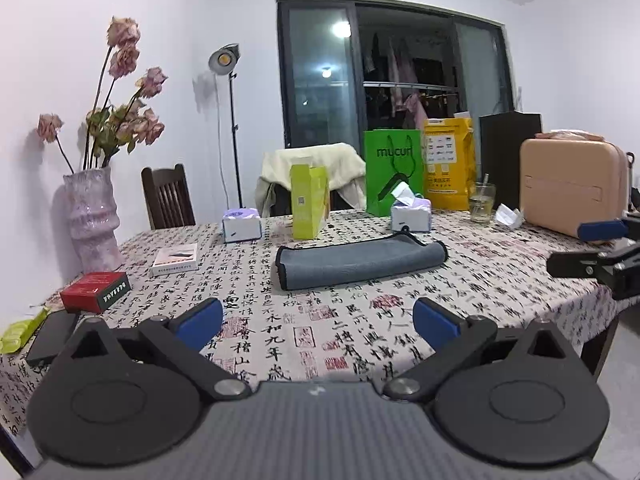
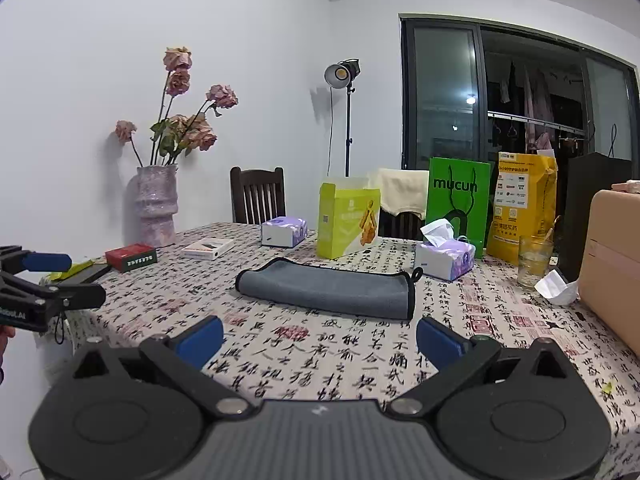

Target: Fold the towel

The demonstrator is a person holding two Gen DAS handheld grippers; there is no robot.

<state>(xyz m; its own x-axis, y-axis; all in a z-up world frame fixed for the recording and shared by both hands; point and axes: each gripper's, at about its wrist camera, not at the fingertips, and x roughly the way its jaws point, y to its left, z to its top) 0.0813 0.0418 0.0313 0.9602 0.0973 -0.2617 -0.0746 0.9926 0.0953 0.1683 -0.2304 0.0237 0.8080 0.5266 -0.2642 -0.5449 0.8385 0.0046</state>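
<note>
I am looking across the tabletop (image 1: 460, 280), which is covered with a cloth printed in black calligraphy and red seals. Along its far side stand a peach hard case (image 1: 572, 188), a green paper bag (image 1: 394, 168) lettered "mucun", a yellow bag (image 1: 450, 168) and a lime-green carton (image 1: 308, 200), with a mottled pink vase (image 1: 92, 216) of dried roses at the left end.

The towel (image 1: 360, 262) lies near the middle of the tabletop, just in front of the carton. It is grey, soft-napped and edged in black binding, and it sits as a long flat band with rounded, doubled-over ends, so it looks folded at least once. A small black loop sticks out at its far right corner beside a purple tissue box (image 2: 446, 258).

My left claw (image 1: 318, 320) hovers over the near edge of the tabletop, its blue-padded fingers spread wide with nothing between them, well short of the towel. My right claw (image 2: 320, 340) is spread just as wide and equally empty, also apart from the towel. A red box (image 1: 96, 290) sits at the left corner.
</note>
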